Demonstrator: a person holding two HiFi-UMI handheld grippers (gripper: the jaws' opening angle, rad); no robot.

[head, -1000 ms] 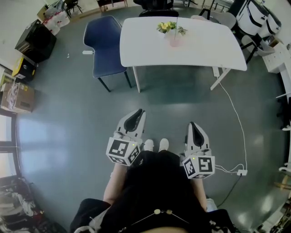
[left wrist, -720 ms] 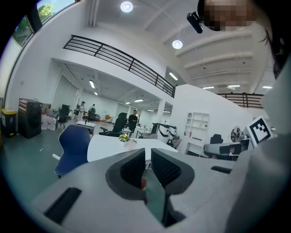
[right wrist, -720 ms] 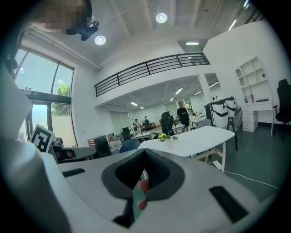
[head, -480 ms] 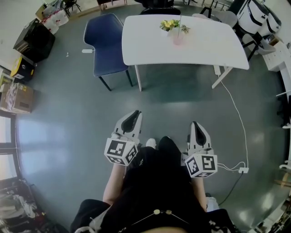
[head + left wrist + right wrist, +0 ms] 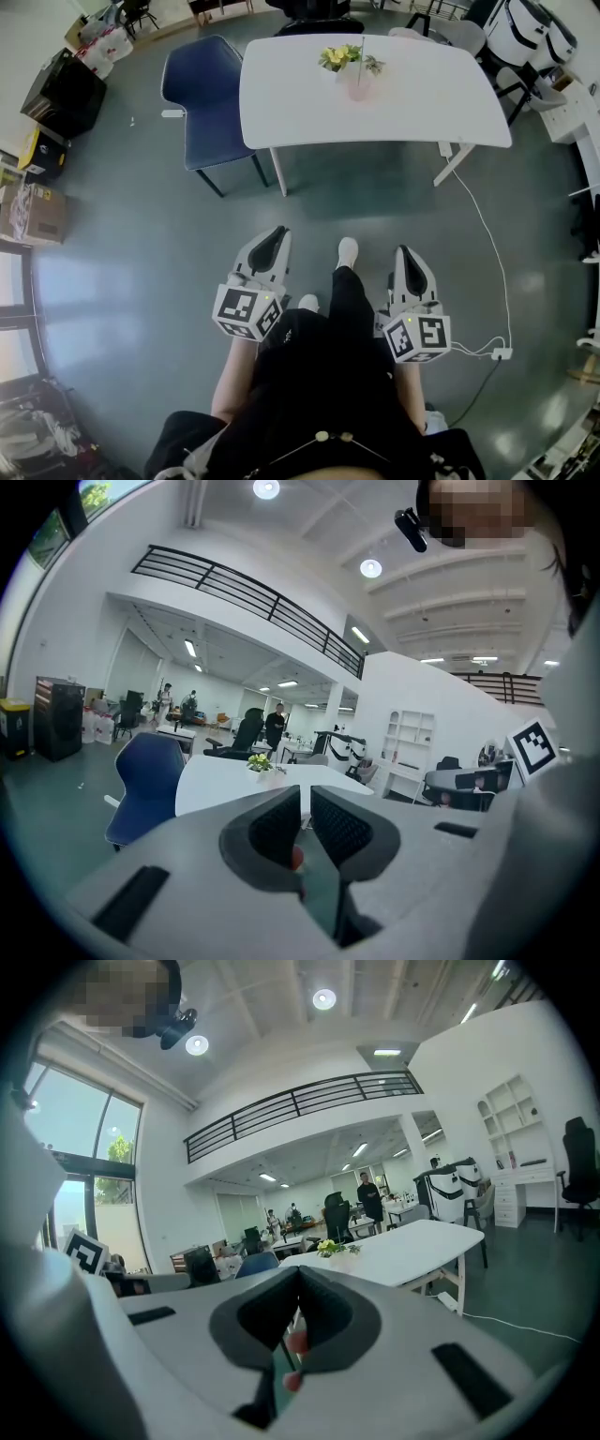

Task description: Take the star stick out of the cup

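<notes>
- so, where is the star stick (image 5: 363, 52)?
- well ahead of the person, standing upright in the pale pink cup (image 5: 360, 84) on the white rounded surface (image 5: 422, 94). only its thin shaft shows above the rim; the star is too small to make out.
- what is next to the cup?
- a small pot of yellow flowers (image 5: 337, 58), just beside it on its left. a dark blue chair (image 5: 204, 98) stands at the surface's left end.
- and the left tongs (image 5: 275, 234)?
- they are held low in front of the person's body, over the grey floor (image 5: 141, 234) and well apart from the surface. in the left gripper view their dark ribbed pads (image 5: 279, 825) stand narrow, with only a thin slit between them and nothing in it.
- and the right tongs (image 5: 406, 255)?
- they are held much the same way on the other side of the person's legs. in the right gripper view the jaws meet at the tips and grip nothing.
- anything else near them?
- one white shoe (image 5: 347, 251) is stepped forward between the two tongs. a white cable (image 5: 483, 230) runs across the floor from the surface's right leg to a small white plug block (image 5: 500, 354).
</notes>
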